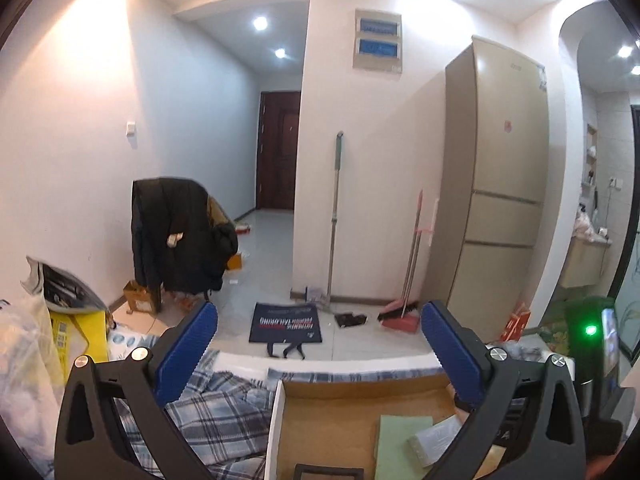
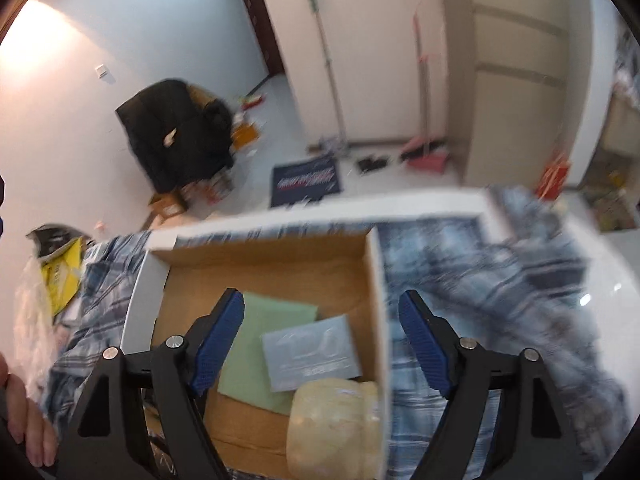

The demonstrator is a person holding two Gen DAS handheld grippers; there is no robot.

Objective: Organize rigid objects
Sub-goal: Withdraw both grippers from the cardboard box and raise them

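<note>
Left tongs (image 1: 318, 338): spread wide, nothing between the blue pads, held above the near edge of an open cardboard box (image 1: 360, 404) at lower centre of the frame. Right tongs (image 2: 322, 334): likewise wide apart and empty, poised over the same cardboard box (image 2: 264, 264), which sits on a blue plaid bed cover (image 2: 460, 320). Box contents, right wrist view — a flat green sheet (image 2: 268, 344) on the floor of the box; a grey wrapped packet (image 2: 312, 350) lying partly over it; a pale yellow bagged item (image 2: 334, 428) at the lower right corner, touching the box's right wall. That view is blurred; the packet's print is not legible. Beyond the bed, upper part of the left view: a beige refrigerator (image 1: 500, 184), a mop (image 1: 334, 216) leaning on the wall, a red dustpan (image 1: 400, 320), and a dark jacket over a chair (image 1: 180, 236).
</note>
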